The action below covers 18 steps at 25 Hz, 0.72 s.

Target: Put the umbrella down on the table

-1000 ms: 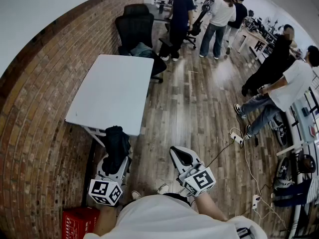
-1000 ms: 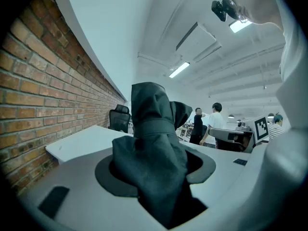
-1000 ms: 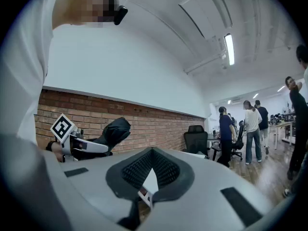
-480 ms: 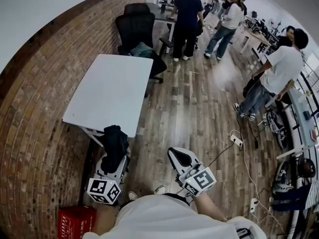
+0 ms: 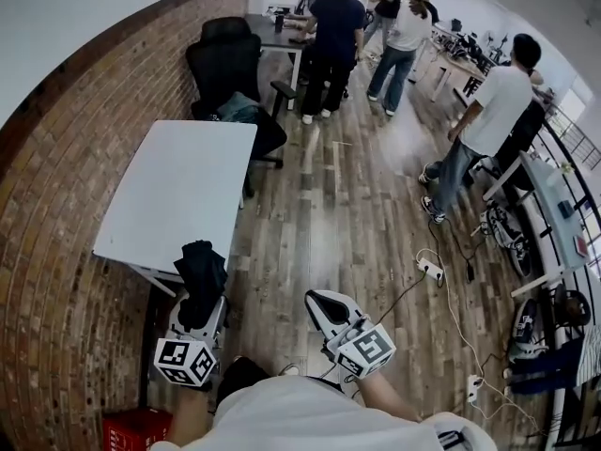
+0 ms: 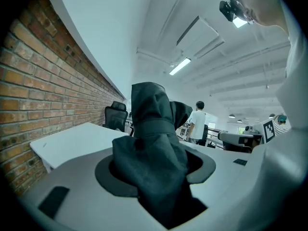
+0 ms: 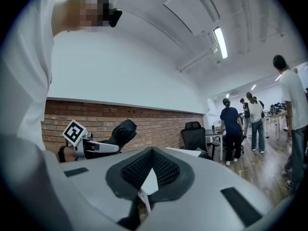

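Note:
A folded black umbrella (image 5: 201, 282) sticks up from my left gripper (image 5: 198, 301), which is shut on it just short of the near edge of the white table (image 5: 178, 186). In the left gripper view the umbrella (image 6: 154, 153) fills the space between the jaws, with the table (image 6: 72, 141) to its left and beyond. My right gripper (image 5: 326, 306) hangs over the wooden floor to the right, shut with nothing in it. Its own view shows the left gripper (image 7: 91, 147) and the umbrella (image 7: 123, 132) against the brick wall.
A brick wall (image 5: 56, 186) runs along the left. A black office chair (image 5: 225, 64) stands past the table's far end. A red crate (image 5: 131, 430) sits by my feet. Several people (image 5: 333, 36) stand farther off. A power strip with cables (image 5: 430, 269) lies on the floor.
The head view has swung right, so the table sits further left and lower in frame. Both grippers drifted slightly left, the left one still holding the umbrella. The people in the back have walked about.

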Each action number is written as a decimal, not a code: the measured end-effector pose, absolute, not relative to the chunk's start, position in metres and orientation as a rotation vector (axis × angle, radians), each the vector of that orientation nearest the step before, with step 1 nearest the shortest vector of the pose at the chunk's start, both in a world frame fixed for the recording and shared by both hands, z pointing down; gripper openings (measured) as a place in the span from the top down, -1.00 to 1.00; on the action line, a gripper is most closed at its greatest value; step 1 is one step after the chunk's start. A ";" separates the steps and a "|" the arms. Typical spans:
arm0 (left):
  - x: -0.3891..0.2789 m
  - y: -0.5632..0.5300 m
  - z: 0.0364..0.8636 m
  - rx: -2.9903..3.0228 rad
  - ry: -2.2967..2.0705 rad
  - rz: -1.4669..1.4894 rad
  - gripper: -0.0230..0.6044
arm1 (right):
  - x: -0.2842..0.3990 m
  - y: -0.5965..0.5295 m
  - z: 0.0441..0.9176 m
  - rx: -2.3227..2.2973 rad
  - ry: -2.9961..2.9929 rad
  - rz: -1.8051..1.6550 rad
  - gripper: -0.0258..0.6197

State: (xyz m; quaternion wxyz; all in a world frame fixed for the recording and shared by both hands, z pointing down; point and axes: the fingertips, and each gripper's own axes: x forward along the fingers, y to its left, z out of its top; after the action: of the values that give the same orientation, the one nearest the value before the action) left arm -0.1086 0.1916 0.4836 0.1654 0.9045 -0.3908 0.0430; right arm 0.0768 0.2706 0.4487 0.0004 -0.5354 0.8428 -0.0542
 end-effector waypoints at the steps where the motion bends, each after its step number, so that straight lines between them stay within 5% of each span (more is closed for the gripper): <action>1: -0.105 0.187 0.484 2.574 -1.109 0.129 0.14 | 0.080 0.267 0.449 -1.681 2.653 -0.177 0.86; 18: -0.076 -0.011 0.510 2.573 -1.047 0.158 0.14 | 0.090 0.044 0.451 -1.689 2.768 -0.121 0.86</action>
State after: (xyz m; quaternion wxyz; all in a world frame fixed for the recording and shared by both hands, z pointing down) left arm -0.0759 -0.0107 0.5095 0.1786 0.9099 -0.3703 0.0559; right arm 0.0896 0.0436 0.4509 -0.0517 -0.5198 0.8519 -0.0372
